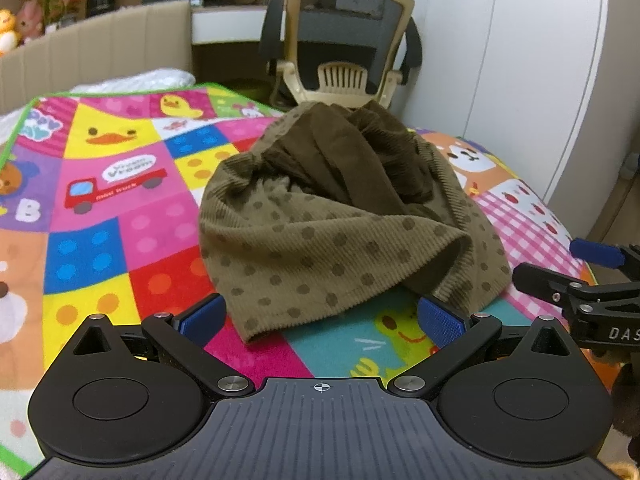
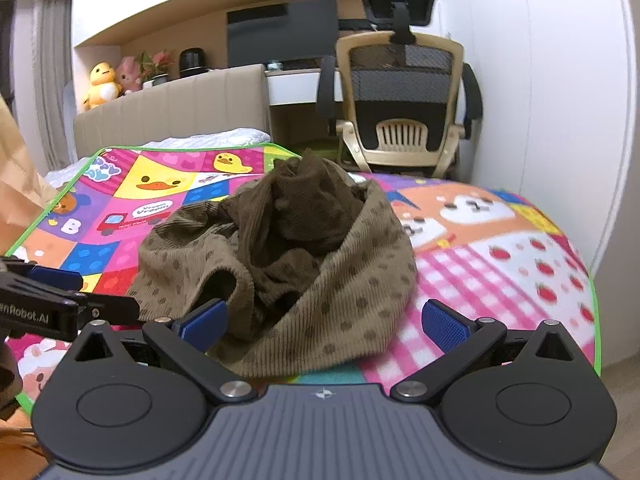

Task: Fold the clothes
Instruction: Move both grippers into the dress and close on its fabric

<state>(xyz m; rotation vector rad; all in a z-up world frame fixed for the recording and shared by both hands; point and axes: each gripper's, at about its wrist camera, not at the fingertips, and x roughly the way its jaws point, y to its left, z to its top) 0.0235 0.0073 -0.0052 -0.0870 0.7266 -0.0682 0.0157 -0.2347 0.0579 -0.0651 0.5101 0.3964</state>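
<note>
Olive ribbed garment (image 1: 320,240) with darker polka dots lies crumpled in a heap mid-mat, darker brown corduroy folds bunched on top. Colourful cartoon play mat (image 1: 120,220) covers the bed. My left gripper (image 1: 320,316) and right gripper (image 2: 324,320) both gape wide, empty, at its near edge. Only the right view shows the yellow duck plush (image 2: 102,84).

The left gripper (image 1: 320,318) was level and low, its jaws spread wide, blue pads (image 1: 202,316) facing each other and gripping nothing. The right gripper (image 2: 324,320) was in the same attitude, jaws likewise apart and empty. The two units sat side by side, each visible at the edge of the other's wrist view.
</note>
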